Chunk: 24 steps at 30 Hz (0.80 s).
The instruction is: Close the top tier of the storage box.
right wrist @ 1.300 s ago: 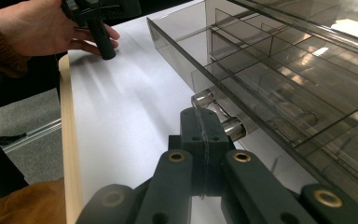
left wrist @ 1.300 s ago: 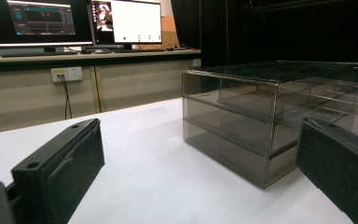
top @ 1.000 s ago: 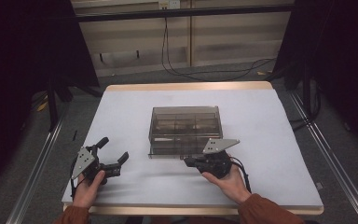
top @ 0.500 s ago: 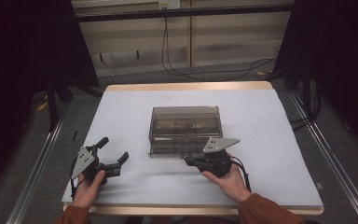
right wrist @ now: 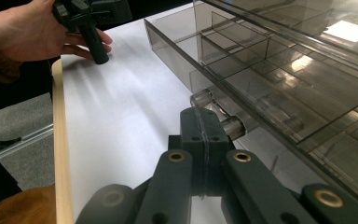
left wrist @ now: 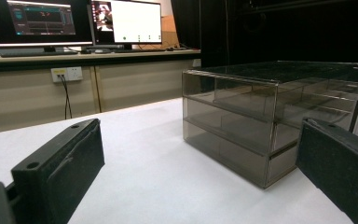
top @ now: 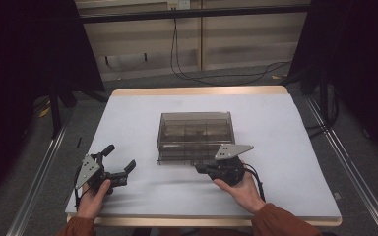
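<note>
Starting on the left: your left gripper (top: pixel 120 172) rests on the white table cover (top: pixel 138 113), well apart from the box, with its black jaws spread wide and nothing between them. In the left gripper view the two foam pads (left wrist: pixel 72 163) frame bare table, with the box off to the right.

In the middle sits the smoky transparent plastic drawer box (top: pixel 195 135), square to the table edges. The bottom drawer (right wrist: pixel 270 79) looks pulled out a little toward you, and from the right gripper view you can see its empty divided compartments. The upper drawers look shut as far as I can tell.

On the right, your right gripper (top: pixel 203 168) is right at the front of the box, down low, with its jaws pressed together. From its own camera the tips are touching or just beside the clear round knob (right wrist: pixel 233 127) of that bottom drawer. I can't tell if they're actually pinching it, because the closed tips hide the contact.

So my read: you're early on. The drawer is barely started, and most of the pull is still left. The left gripper hasn't joined in yet.
</note>
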Motion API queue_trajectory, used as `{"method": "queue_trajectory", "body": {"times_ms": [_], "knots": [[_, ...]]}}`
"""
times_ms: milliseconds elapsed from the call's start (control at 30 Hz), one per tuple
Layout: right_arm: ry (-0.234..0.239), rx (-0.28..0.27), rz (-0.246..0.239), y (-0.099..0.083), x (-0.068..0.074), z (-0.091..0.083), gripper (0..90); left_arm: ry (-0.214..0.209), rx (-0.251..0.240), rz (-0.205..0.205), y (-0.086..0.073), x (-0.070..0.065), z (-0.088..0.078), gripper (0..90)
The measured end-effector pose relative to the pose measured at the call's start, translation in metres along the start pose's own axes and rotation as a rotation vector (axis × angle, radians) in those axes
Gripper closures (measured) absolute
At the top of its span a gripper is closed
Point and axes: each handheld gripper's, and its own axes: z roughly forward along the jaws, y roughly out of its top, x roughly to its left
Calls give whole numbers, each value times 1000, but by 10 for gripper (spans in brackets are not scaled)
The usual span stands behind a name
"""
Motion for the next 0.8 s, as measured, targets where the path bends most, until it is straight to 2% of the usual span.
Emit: {"method": "queue_trajectory", "body": {"times_ms": [800], "knots": [[-13, -3, -2, 0, -3, 0, 900, -1, -4, -6, 0, -1, 0, 11]]}}
